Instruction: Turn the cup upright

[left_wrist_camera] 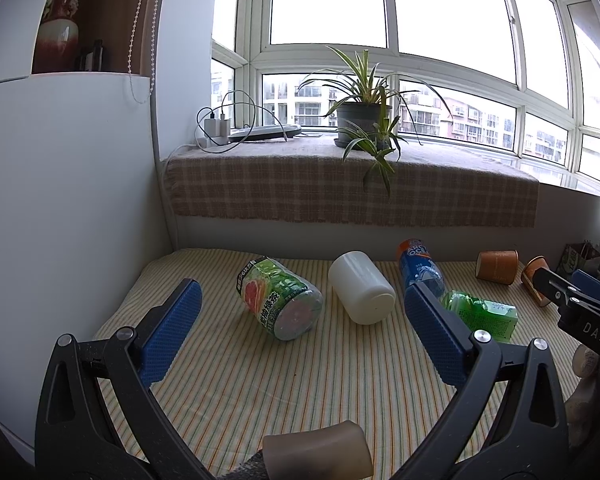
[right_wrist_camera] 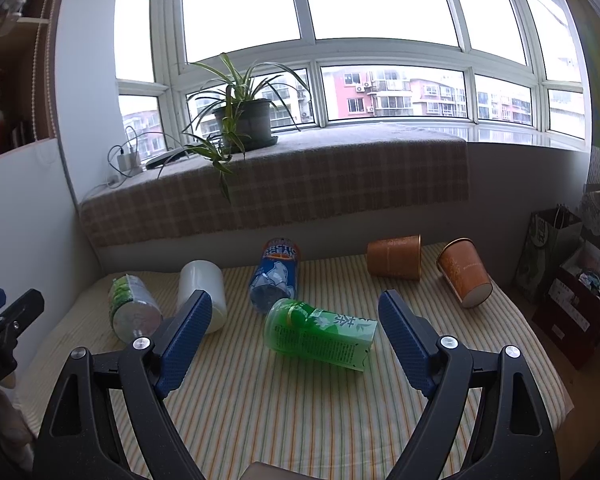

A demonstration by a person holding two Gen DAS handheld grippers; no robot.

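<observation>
Blue-padded jaws of the left gripper (left_wrist_camera: 302, 328) stood spread wide, holding nothing; right gripper (right_wrist_camera: 296, 334) likewise spread and empty. White cup (left_wrist_camera: 362, 293) lay on its side mid-worktop, between a green-labelled bottle (left_wrist_camera: 280, 298) and a blue bottle (left_wrist_camera: 420, 270). Green carton-sleeved bottle (right_wrist_camera: 320, 334) lay toward the front. Two orange paper cups (right_wrist_camera: 396, 257) lay tipped near the worktop's (right_wrist_camera: 260, 408) far right corner.
</observation>
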